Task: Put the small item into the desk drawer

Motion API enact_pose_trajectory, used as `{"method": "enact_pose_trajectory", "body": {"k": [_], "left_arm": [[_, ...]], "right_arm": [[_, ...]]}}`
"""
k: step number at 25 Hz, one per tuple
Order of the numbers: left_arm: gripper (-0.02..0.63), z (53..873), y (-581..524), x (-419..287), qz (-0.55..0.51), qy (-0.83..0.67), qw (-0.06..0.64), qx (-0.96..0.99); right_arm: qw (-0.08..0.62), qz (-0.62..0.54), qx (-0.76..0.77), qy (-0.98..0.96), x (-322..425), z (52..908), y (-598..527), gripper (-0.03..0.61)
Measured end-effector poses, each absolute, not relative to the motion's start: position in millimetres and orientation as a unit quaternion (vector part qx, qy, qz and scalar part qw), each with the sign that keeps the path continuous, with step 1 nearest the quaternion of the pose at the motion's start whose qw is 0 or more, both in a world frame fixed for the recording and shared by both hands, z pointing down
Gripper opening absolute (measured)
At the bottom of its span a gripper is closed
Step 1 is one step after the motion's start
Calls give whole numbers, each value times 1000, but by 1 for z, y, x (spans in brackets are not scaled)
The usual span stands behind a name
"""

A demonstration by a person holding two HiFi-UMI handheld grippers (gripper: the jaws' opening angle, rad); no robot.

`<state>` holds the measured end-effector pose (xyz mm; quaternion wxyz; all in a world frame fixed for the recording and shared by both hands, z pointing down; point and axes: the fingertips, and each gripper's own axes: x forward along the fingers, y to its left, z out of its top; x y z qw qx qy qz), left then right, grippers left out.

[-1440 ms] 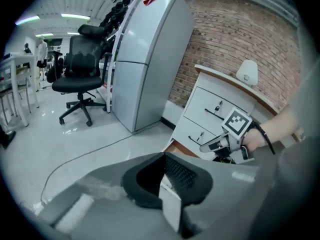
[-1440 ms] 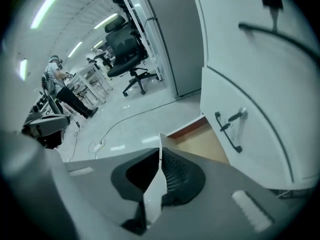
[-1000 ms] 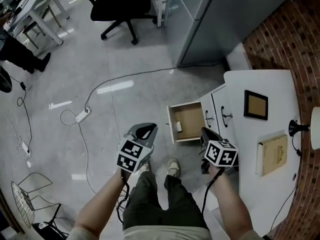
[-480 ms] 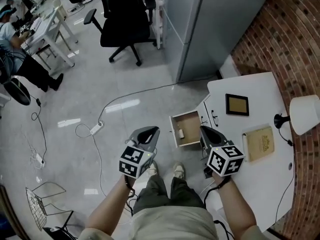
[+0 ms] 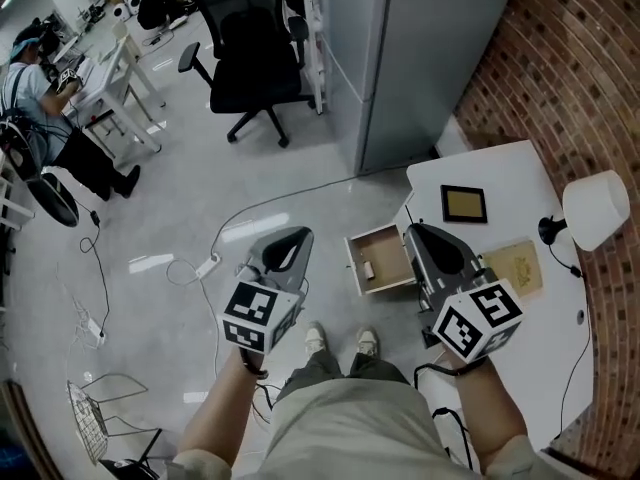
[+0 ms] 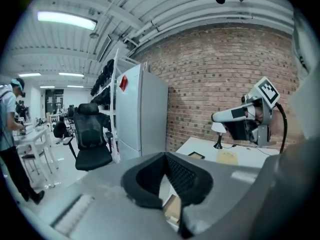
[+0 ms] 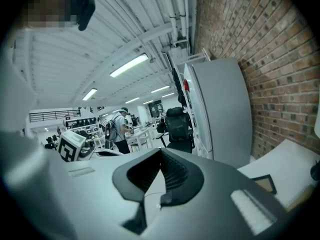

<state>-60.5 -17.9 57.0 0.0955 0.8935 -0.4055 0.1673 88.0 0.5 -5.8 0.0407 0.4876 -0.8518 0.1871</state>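
The desk drawer (image 5: 388, 245) stands pulled out from the white desk (image 5: 497, 173), and a small pale item (image 5: 368, 269) lies inside it near its left wall. My right gripper (image 5: 419, 233) hovers just right of the drawer, above the desk's front, shut and empty. My left gripper (image 5: 291, 238) hangs over the floor to the drawer's left, shut on nothing. In the left gripper view the left gripper's (image 6: 165, 156) fingers meet at the tips, with part of the drawer (image 6: 172, 209) showing below them. The right gripper (image 7: 161, 153) points across the room.
On the desk are a dark picture frame (image 5: 463, 203), a tan book (image 5: 517, 267) and a white lamp (image 5: 595, 207). A grey cabinet (image 5: 400, 48) stands beside the desk, a black office chair (image 5: 255, 63) behind. A cable and power strip (image 5: 208, 266) lie on the floor.
Both grippers have risen closer to the head camera, the right one most. The view has tilted up toward the room. The drawer stays open with the item inside.
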Motion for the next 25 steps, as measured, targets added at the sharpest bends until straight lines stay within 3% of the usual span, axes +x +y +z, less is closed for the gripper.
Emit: {"method": "enact_pose_trajectory", "body": {"k": [7,13,19,25], "left_arm": [[3,-34,-13,-67,124,-424,21,897],[3,-93,-1,-68,77,-440,-1,895],[3,-122,3,-79,74,-452,-44,888],[3,-126,3,-76,71,-447,-38,891]], "right_arm": [[7,114,479,-870,82,-85,13,3],[-16,65,468,-881,73,-142,25,3],[-13,18,457,-889,61,-169,32,3],[-7,32,449,-893,53,-163,29,3]]}}
